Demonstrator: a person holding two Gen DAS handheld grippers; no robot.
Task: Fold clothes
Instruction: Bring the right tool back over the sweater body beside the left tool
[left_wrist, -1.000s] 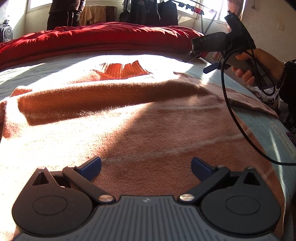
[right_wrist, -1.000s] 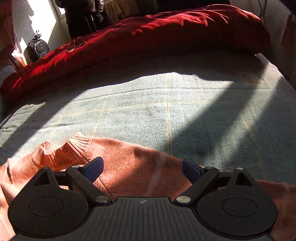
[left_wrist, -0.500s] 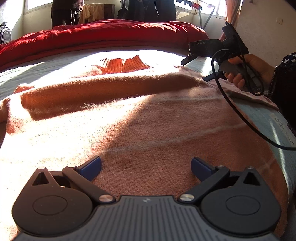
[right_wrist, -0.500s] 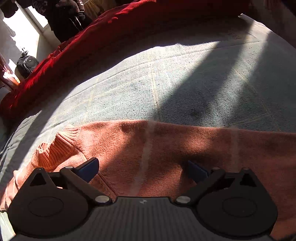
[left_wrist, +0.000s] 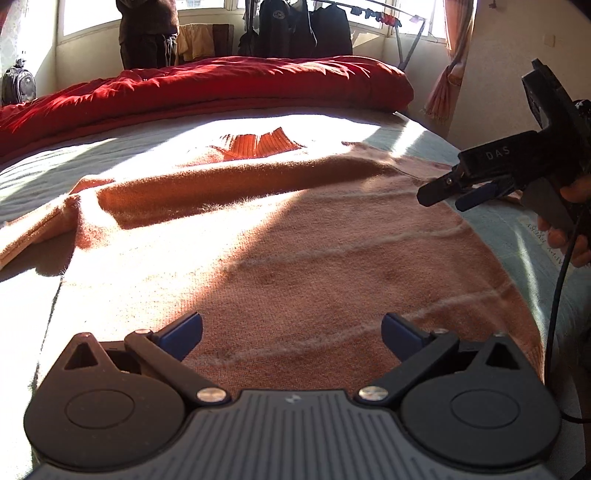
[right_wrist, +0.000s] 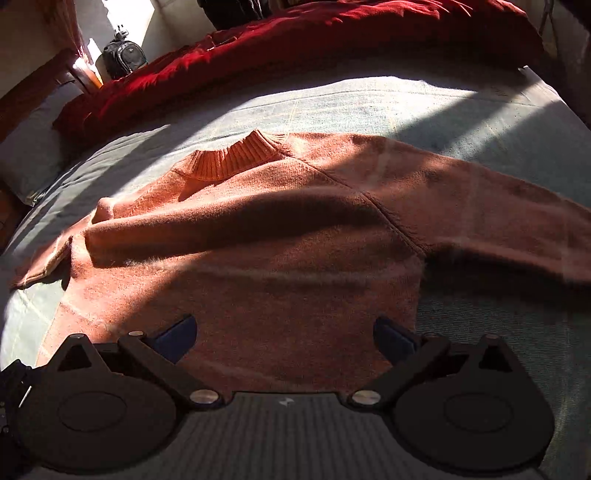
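Observation:
An orange knitted sweater (left_wrist: 303, 266) lies flat on the bed, ribbed collar (left_wrist: 258, 144) at the far end. One sleeve is folded across its chest (right_wrist: 229, 229); the other sleeve (right_wrist: 480, 210) stretches out to the right. My left gripper (left_wrist: 291, 332) is open and empty above the sweater's lower part. My right gripper (right_wrist: 284, 334) is open and empty above the lower right side of the sweater body; it also shows in the left wrist view (left_wrist: 448, 195), hovering over the sweater's right edge, held by a hand.
A pale green bedsheet (right_wrist: 369, 99) covers the bed. A red duvet (left_wrist: 221, 88) is bunched along the far side. Dark clothes hang on a rack (left_wrist: 306, 29) by the window. A black bag (right_wrist: 122, 57) stands at the far left.
The right gripper has pulled back from the shoulder area toward the sweater's lower right side, so its view now takes in the whole sweater. The left gripper has risen slightly.

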